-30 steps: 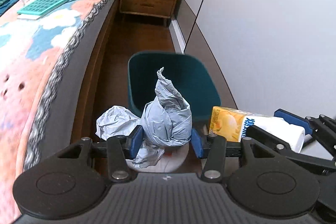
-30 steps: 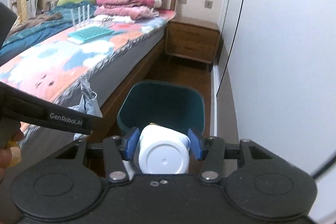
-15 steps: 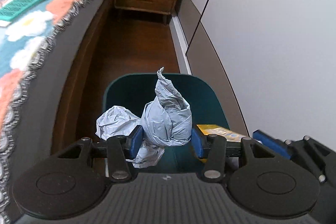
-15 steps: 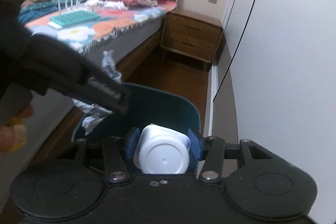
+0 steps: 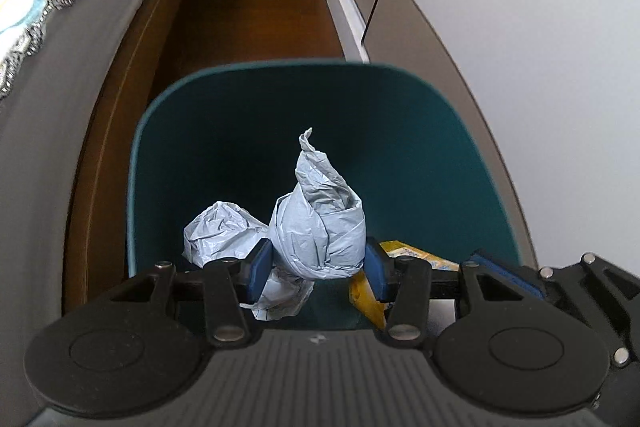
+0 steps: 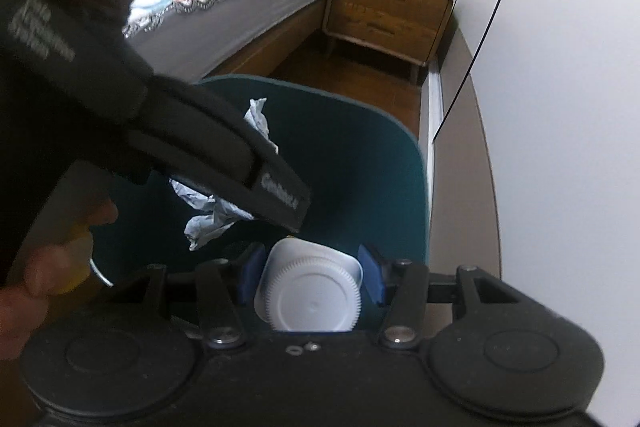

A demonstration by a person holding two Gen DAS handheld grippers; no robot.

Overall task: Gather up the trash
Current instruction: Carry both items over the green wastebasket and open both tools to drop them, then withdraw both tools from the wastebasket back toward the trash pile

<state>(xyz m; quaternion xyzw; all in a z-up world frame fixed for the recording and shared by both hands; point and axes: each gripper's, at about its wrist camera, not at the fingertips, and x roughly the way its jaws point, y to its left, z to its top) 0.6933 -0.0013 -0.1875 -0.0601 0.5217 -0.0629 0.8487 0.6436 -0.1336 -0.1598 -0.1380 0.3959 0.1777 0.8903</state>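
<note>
Left wrist view. My left gripper (image 5: 318, 267) pinches a crumpled grey plastic bag (image 5: 320, 227) between its blue pads (image 5: 258, 269); a loose wad of the bag bulges past the left pad. Ahead of and below the fingers opens the teal trash bin (image 5: 472, 147), so the bag hangs over its mouth. Just right of my right pad shows the yellow carton (image 5: 366, 301) held by the other tool.

Right wrist view. My right gripper (image 6: 310, 285) is closed on a white-capped carton (image 6: 312, 295), cap end facing the camera, over the near rim of the bin (image 6: 384, 187). The left tool crosses above and to the left, the bag (image 6: 224, 211) dangling under it inside the bin's outline.

Step in hand, as I judge it: both items are positioned for release. The next move calls for spreading each pair of fingers so that both drop in, the bag's trailing wad clearing the rim.
</note>
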